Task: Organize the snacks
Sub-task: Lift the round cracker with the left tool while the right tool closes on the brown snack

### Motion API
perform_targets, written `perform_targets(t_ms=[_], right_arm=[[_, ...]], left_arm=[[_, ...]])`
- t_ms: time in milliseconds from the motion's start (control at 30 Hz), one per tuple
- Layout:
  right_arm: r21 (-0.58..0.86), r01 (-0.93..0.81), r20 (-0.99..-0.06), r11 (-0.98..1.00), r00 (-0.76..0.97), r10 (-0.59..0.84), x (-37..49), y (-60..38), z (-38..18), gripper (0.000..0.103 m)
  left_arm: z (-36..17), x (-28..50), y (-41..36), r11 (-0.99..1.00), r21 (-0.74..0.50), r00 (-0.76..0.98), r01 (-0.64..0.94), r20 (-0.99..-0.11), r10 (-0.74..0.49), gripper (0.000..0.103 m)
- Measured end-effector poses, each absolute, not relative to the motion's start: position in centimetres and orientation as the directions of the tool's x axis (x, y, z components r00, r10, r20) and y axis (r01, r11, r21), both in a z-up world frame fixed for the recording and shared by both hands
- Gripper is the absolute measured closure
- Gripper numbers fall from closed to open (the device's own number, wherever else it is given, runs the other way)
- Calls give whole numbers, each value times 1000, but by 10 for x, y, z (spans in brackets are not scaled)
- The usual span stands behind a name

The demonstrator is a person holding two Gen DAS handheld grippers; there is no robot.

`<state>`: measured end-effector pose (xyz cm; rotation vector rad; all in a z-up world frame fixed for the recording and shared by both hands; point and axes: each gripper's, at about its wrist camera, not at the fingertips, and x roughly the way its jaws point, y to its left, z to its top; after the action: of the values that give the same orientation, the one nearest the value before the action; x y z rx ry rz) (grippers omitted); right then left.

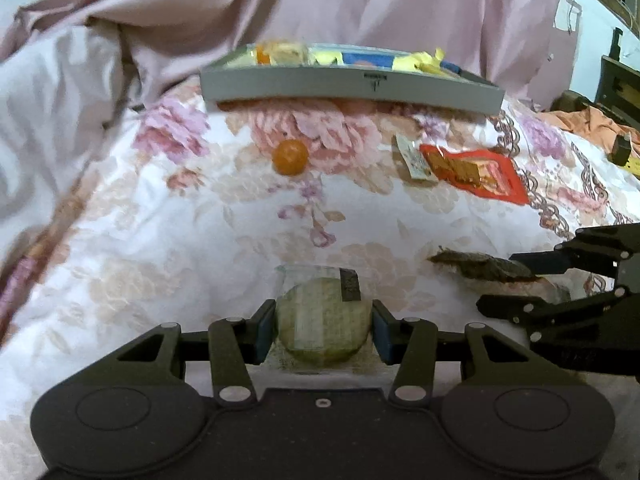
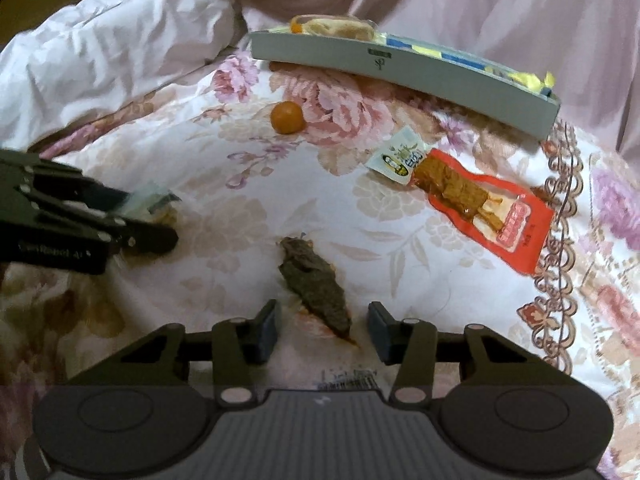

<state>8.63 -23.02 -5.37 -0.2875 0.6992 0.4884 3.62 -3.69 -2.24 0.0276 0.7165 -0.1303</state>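
In the left wrist view my left gripper has its pads against both sides of a round greenish pastry in a clear wrapper on the floral bedspread. In the right wrist view my right gripper is open, its jaws either side of a dark brown meat snack in clear wrap, not touching it. That snack also shows in the left wrist view. A grey tray holding several yellow, blue and orange snacks sits at the back; it also shows in the right wrist view.
An orange ball-shaped snack lies in front of the tray. A small white packet and a red tofu-snack packet lie to the right. Pink bedding is bunched at the left and back.
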Motion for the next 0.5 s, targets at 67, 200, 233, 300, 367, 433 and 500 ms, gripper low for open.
perform_targets(t_ms=[67,200,233,300,367,433,500], right_arm=[[-122,-520,-662,845,678,321,82,-229,-52,52],[-193,-506,-613,841,731,299,73,-231,-41,51],[-208,-502,-599,840,744,297,71,-232,-38,51],[-230,-496,-569,837,767,298,67,-235,-29,51],[-254,-494,-538,832,787,302,65,-237,-18,51],[-275,-486,-505,830,807,305,64,-242,-2,51],[-275,-479,-478,833,820,314,64,-248,19,51]], left_arm=[[-12,33,-40,993,-10,759,117,-644,-96,52],[13,24,-47,994,5,794,106,-603,-82,52],[19,24,-47,995,4,801,101,-594,-79,52],[35,20,-46,996,-6,818,85,-570,-73,52],[51,16,-46,998,-15,838,68,-541,-65,52],[69,10,-46,998,-17,861,54,-506,-55,52],[89,3,-46,999,-22,883,42,-468,-47,52]])
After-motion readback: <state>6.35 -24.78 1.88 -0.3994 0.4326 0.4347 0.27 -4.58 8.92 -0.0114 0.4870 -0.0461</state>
